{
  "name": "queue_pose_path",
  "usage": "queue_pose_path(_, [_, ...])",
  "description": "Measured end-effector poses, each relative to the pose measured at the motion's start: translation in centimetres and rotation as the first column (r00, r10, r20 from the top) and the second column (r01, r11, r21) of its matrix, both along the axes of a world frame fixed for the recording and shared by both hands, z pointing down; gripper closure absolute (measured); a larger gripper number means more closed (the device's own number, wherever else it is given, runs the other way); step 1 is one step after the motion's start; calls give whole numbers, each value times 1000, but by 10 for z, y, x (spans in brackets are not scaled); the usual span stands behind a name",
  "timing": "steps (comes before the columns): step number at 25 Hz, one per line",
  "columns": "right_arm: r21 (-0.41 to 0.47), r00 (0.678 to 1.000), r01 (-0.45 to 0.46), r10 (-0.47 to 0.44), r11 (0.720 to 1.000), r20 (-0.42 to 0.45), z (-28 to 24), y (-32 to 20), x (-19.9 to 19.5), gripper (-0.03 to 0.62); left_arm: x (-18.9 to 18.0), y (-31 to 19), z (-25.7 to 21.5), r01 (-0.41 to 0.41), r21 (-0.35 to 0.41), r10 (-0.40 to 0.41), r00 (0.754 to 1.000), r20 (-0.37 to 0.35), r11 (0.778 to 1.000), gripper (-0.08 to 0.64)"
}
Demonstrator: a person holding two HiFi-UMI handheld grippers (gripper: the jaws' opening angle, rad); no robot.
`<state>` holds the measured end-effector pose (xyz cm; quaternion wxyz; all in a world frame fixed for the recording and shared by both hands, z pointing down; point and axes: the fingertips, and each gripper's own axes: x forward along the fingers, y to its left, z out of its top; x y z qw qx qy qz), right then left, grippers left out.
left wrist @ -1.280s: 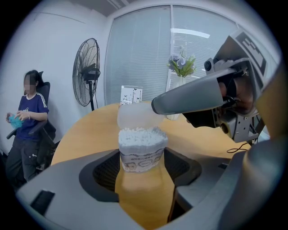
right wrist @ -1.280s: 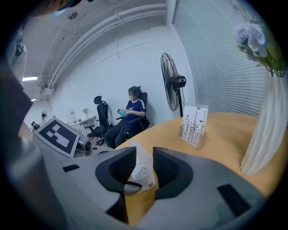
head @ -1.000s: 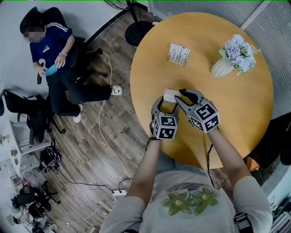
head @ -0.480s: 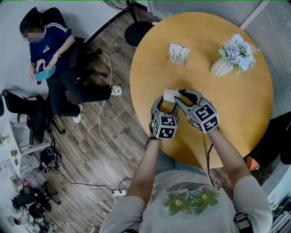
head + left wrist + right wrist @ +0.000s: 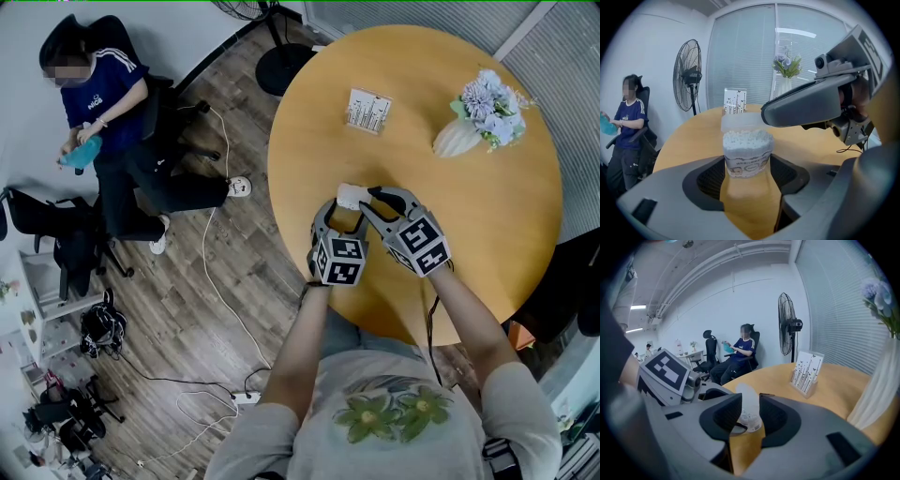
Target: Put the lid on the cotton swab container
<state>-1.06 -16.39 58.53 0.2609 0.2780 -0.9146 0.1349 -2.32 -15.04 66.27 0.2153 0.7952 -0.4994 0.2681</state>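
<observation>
Standing upright on the round table [image 5: 469, 216], mouth up and long axis vertical, the cotton swab container [image 5: 747, 152] is pinched at its sides by the left gripper [image 5: 748, 165]. The right gripper [image 5: 750, 411] clamps the translucent lid [image 5: 740, 123] just over the open mouth. Since a second ago both grippers have kept their place; the right one has rolled slightly.

We note seated person [image 5: 108, 94]: hands drop lower and leftward in head view, blue object [image 5: 78, 155] goes with them. We note right gripper [image 5: 368, 195] rolls slightly; lid [image 5: 349, 195] in its jaws tips slightly over cotton swab container [image 5: 747, 150].
</observation>
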Motion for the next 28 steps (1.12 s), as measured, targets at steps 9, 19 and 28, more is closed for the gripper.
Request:
queue_pose_path(9, [1,1000,-7,7,1000,-19,0,4,-1,469,-1,1,-1,-3,-4,3,1000,-2,1000,264])
queue_pose_path(19, [-17,1000,-4,3,1000,-24,4,9,-2,476,-2,1,1,-3,-11,3,1000,-3,1000,265])
queue_pose_path(28, [-22,999,-39,39,999,-37,12,5,3,535,0,0,7,-9,-25,9,1000,-2,1000,265])
